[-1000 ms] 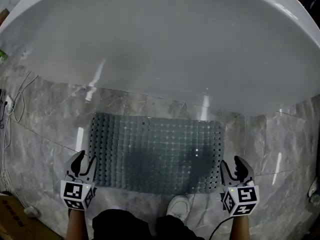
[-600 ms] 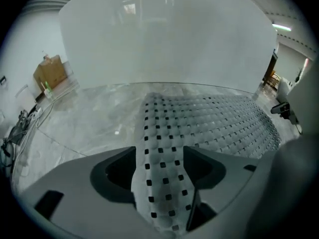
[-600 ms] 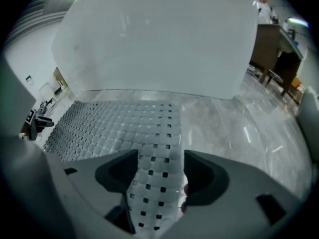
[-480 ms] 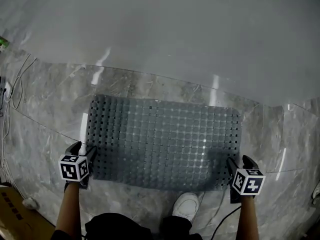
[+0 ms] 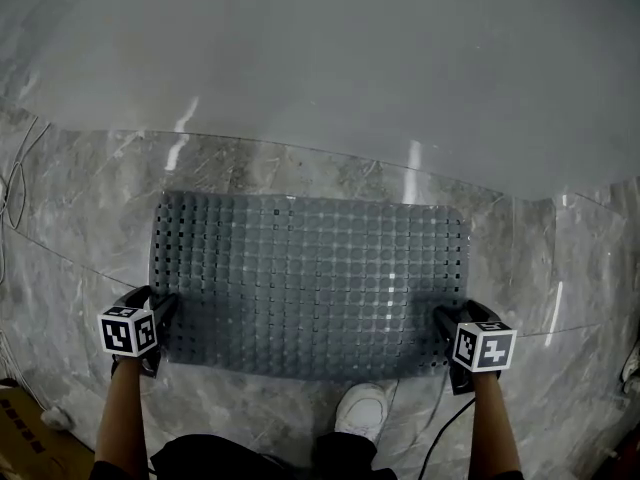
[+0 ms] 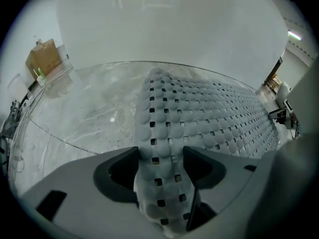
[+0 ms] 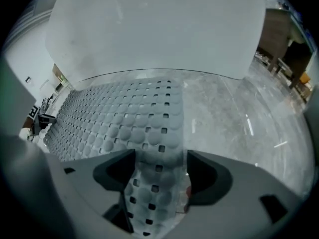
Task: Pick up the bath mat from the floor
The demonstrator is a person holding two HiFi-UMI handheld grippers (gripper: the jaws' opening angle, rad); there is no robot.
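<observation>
In the head view, the bath mat [image 5: 310,278] lies flat on the marble floor [image 5: 80,228], just short of the white tub [image 5: 350,58]. Its long axis runs crosswise, from one of my grippers to the other. My left gripper [image 5: 155,308] sits at the mat's near left corner and my right gripper [image 5: 445,320] at its near right corner. Each is equally close to its own end, so I judge this a lift for both hands. My shoe [image 5: 362,413] stands just behind the mat's near edge, between my arms.

In the left gripper view, my jaws are opening, and the mat's corner runs between them, humped up slightly. The pads stand off its sides and do not pinch it. The rest of the mat stretches ahead and to the right.

In the right gripper view, my jaws are opening here too, with the other near corner lying between them, not clamped. The mat spreads ahead and to the left.

The mat is grey and rubbery-looking, covered in round bumps with small square holes between them. I expect it to be floppy and to sag in the middle when raised.
</observation>
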